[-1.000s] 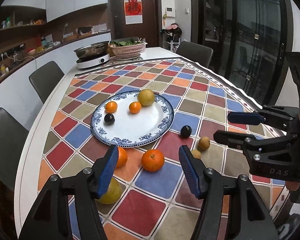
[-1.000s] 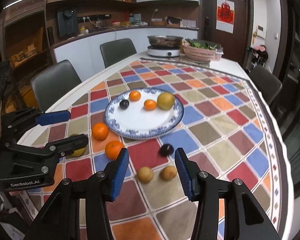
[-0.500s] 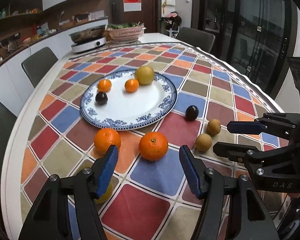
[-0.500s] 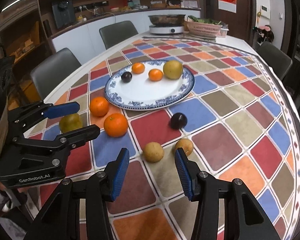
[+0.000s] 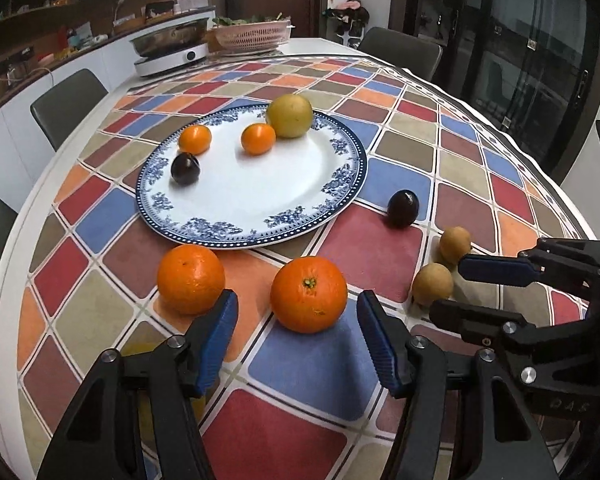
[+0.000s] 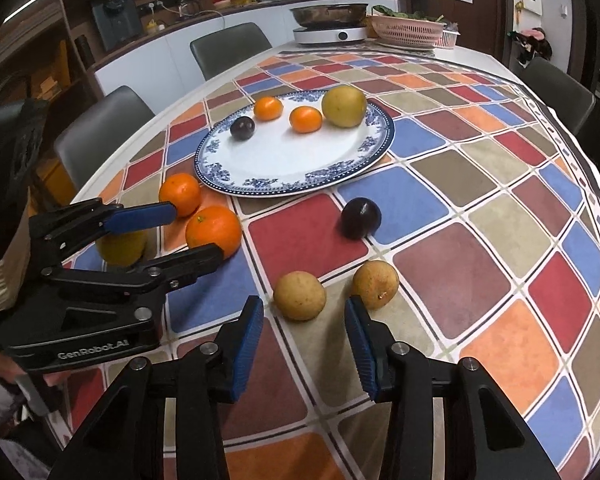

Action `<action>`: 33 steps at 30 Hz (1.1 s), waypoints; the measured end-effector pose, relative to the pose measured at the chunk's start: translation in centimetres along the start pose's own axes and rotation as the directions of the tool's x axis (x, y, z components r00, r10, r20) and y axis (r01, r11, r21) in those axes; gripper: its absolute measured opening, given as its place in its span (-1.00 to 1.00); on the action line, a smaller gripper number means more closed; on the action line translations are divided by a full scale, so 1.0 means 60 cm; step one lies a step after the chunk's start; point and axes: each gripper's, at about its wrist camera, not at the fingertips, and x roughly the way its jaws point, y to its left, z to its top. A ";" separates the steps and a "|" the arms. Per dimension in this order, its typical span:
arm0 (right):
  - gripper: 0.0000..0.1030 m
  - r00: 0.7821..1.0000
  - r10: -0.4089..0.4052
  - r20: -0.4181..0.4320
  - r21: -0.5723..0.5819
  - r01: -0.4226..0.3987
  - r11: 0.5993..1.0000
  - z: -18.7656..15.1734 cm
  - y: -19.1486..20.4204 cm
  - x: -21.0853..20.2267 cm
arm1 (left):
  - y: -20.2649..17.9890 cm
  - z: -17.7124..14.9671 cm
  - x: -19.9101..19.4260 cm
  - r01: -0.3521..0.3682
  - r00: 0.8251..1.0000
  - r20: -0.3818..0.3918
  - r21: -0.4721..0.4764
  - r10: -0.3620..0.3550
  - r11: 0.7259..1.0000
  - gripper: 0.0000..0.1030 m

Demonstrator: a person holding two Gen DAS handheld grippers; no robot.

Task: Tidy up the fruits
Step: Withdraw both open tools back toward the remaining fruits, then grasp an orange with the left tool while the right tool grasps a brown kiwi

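Observation:
A blue-patterned plate holds a yellow pear, two small oranges and a dark plum. On the cloth in front of it lie two large oranges, a dark plum and two small tan fruits. My left gripper is open, just short of the nearer large orange. My right gripper is open, just short of the left tan fruit. A yellow fruit lies partly hidden behind the left gripper.
The table has a checked cloth; its right edge is close. A hot pot cooker and a pink basket stand at the far end. Chairs line the sides.
Both grippers have moved forward and lower toward the fruits on the cloth. The large orange now lies close before the left jaws, the tan fruit close before the right jaws.

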 end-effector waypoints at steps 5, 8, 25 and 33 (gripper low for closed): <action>-0.27 1.000 0.008 -0.008 -0.008 -0.008 1.000 0.003 0.001 0.008 | -0.004 0.006 0.011 -0.026 1.000 -0.011 0.022 0.026 0.999 0.10; -0.27 1.000 0.005 -0.011 -0.009 -0.005 1.000 0.004 0.001 0.014 | -0.005 0.009 0.015 -0.026 1.000 -0.017 0.024 0.026 0.999 0.08; -0.40 0.999 0.032 0.020 -0.004 -0.032 0.999 0.009 0.008 -0.004 | -0.008 0.016 -0.011 0.004 1.000 0.009 0.005 -0.004 1.000 -0.22; -0.40 0.995 0.045 0.094 -0.015 -0.044 0.999 0.028 0.019 -0.055 | -0.004 0.034 -0.078 0.005 0.995 0.101 -0.003 -0.004 1.000 -0.22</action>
